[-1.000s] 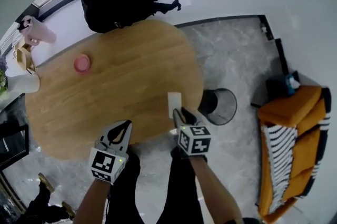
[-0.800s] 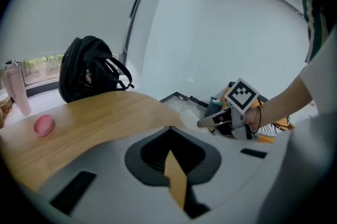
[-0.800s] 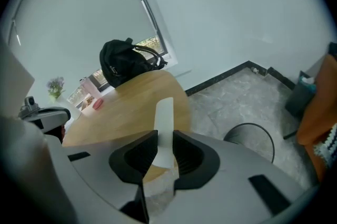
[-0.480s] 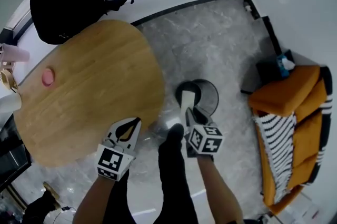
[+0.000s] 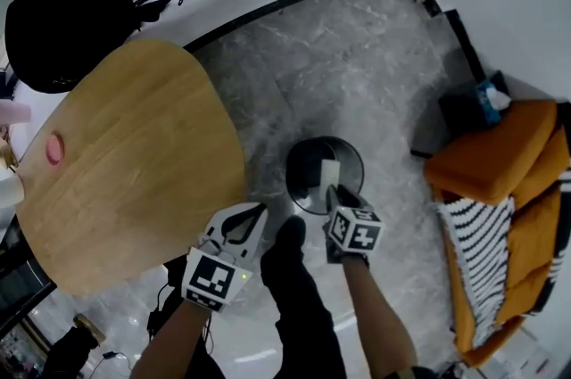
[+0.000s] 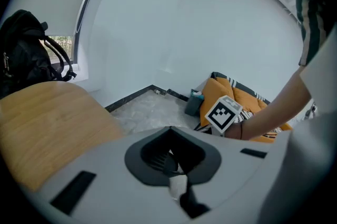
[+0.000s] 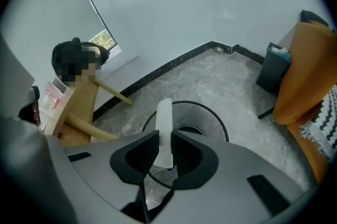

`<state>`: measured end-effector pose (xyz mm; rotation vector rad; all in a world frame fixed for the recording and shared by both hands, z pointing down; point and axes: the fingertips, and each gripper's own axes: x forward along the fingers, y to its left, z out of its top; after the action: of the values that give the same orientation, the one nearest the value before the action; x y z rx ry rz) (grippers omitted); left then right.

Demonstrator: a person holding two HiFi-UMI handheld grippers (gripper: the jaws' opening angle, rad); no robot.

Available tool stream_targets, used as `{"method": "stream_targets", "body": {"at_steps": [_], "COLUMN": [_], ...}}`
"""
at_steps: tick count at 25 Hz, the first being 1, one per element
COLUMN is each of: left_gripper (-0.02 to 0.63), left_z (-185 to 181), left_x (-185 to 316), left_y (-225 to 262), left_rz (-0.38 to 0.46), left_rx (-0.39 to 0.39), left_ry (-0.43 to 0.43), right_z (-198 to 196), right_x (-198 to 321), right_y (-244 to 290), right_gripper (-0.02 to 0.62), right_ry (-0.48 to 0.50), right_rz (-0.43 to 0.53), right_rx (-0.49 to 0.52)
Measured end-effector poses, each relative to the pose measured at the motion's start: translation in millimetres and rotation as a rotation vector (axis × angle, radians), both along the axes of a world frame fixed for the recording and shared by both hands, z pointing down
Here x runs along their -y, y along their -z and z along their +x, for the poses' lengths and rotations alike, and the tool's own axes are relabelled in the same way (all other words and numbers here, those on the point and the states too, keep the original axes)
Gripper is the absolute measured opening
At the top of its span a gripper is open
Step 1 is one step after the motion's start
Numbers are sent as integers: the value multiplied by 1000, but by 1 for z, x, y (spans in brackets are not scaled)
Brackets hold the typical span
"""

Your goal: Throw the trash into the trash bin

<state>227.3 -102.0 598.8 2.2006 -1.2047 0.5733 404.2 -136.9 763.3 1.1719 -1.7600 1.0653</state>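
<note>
A flat white piece of trash [image 5: 329,176] [image 7: 165,128] stands upright between the jaws of my right gripper [image 5: 335,191] [image 7: 165,153]. Those jaws are closing and their pads press on both faces of it. Gripper and trash hang over the open mouth of the round black mesh trash bin [image 5: 306,156] [image 7: 212,113] on the grey marble floor. My left gripper [image 5: 258,211] [image 6: 171,158] is left of the bin, beside the table's edge. Its jaws meet at the tips with nothing in them.
The oval wooden table [image 5: 125,163] fills the left, with a pink disc [image 5: 54,148] on it and a black backpack [image 5: 71,7] at its far end. An orange sofa [image 5: 508,217] and a small dark container [image 5: 471,108] stand to the right. The person's dark shoe [image 5: 287,236] is just below the bin.
Both grippers have swung right, away from the table. The right one has carried the white trash from the table's edge to above the bin. The left gripper stayed empty.
</note>
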Motion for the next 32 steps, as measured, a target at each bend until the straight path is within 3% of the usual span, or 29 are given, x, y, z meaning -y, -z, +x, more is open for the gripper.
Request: {"method": "stream_targets", "body": {"at_steps": [8,12,16,22,25,32], "left_gripper": [-2,-3,-2,-2,-3,-3], "left_z": [31,42,44,33,24,-25], "left_x": [10,14,19,15,7,-16], "left_y": [-40,-46,-39,-21,-8,27], "left_rz": [-11,-11,-14,-25,-32,-11], "left_rx": [-11,-17,-18,16,10,48], "left_ry": [-8,-23,-8,-6,14,21], "right_z": [13,12,10,13,10,-38], "right_x": [14,16,17,9,7,9], "right_y": [-67,-87,-90,-65,-40,40], "right_gripper": [69,69,69,65,3,0], "right_ry": [17,-8,64,77,87,106], "right_rz": [-59,-124,-125,-118,-87,20], "right_rx": [-39,-9,-50,-54,-53,48]}}
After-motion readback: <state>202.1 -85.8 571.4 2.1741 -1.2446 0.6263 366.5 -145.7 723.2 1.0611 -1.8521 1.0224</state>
